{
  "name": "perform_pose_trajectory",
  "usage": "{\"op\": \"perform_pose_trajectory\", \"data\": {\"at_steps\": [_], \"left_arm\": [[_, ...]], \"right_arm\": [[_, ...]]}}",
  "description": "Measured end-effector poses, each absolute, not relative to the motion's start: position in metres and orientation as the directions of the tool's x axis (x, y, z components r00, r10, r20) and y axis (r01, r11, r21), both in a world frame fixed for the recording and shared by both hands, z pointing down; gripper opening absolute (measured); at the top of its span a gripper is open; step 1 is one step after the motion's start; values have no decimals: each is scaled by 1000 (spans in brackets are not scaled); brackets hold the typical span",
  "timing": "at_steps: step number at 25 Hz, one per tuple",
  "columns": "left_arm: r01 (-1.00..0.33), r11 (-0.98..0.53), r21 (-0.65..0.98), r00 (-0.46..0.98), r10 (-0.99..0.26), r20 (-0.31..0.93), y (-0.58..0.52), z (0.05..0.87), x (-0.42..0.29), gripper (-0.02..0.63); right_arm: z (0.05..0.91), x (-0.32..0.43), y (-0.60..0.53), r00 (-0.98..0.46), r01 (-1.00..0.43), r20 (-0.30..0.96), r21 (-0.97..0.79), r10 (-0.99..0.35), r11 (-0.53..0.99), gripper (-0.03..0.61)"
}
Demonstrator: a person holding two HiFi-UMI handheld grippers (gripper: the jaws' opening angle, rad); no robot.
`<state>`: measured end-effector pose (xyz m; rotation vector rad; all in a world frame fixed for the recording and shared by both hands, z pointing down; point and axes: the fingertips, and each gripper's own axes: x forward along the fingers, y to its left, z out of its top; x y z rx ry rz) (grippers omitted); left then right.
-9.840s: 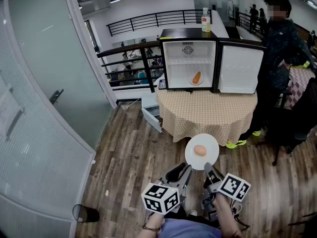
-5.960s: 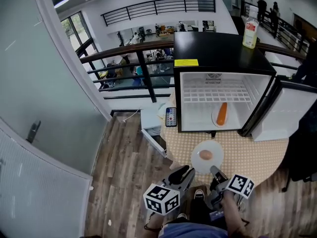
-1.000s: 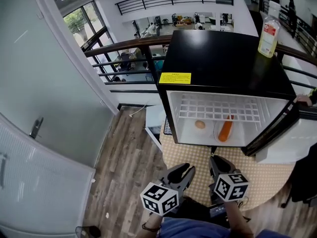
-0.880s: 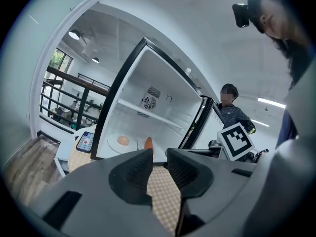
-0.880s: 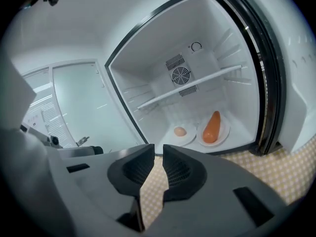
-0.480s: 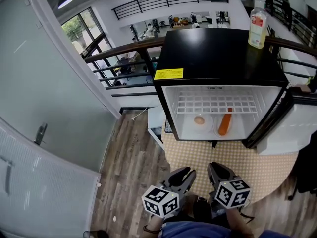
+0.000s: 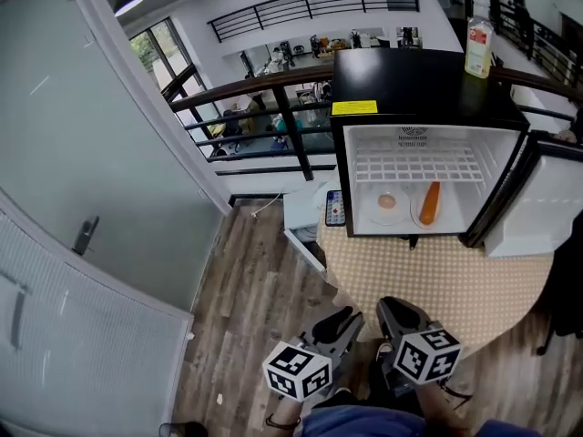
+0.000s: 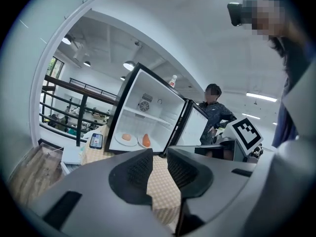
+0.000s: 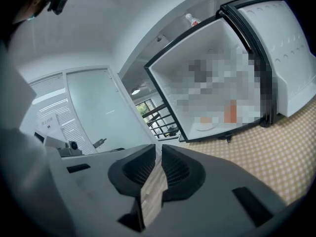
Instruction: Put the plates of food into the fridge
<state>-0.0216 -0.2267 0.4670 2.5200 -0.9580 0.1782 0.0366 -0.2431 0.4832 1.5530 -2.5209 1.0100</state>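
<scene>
The black mini fridge (image 7: 414, 85) stands open on the checked table (image 7: 437, 276). Inside sit two white plates, one with a bun (image 7: 387, 204) and one with a carrot (image 7: 429, 205). The left gripper view shows both, the bun plate (image 8: 126, 138) to the left of the carrot plate (image 8: 146, 141). My left gripper (image 7: 346, 319) (image 8: 159, 154) and right gripper (image 7: 392, 308) (image 9: 159, 152) hang side by side in front of the table, well short of the fridge. Both are empty. The right jaws have just been closing to a narrow slit; the left jaws stand a little wider.
The fridge door (image 7: 537, 221) swings open to the right. A bottle (image 7: 478, 48) stands on the fridge top, a phone (image 7: 335, 209) on the table's left edge. A person (image 8: 217, 113) stands behind the door. A dark railing (image 7: 273, 89) and a glass wall (image 7: 100, 180) lie to the left.
The bun plate, carried earlier on the right gripper, now sits in the fridge beside the carrot plate. Over the last second both empty grippers have drawn back from the fridge.
</scene>
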Motion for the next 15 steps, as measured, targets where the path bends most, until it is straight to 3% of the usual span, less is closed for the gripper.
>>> {"op": "perform_pose_trajectory", "data": {"at_steps": [7, 15], "left_arm": [[-657, -662, 361, 752, -604, 262, -156, 474, -81, 103], [-635, -658, 404, 767, -600, 228, -109, 475, -107, 103]], "right_arm": [[484, -19, -165, -519, -780, 318, -555, -794, 288, 51], [477, -19, -102, -445, -822, 331, -520, -832, 233, 51]]}}
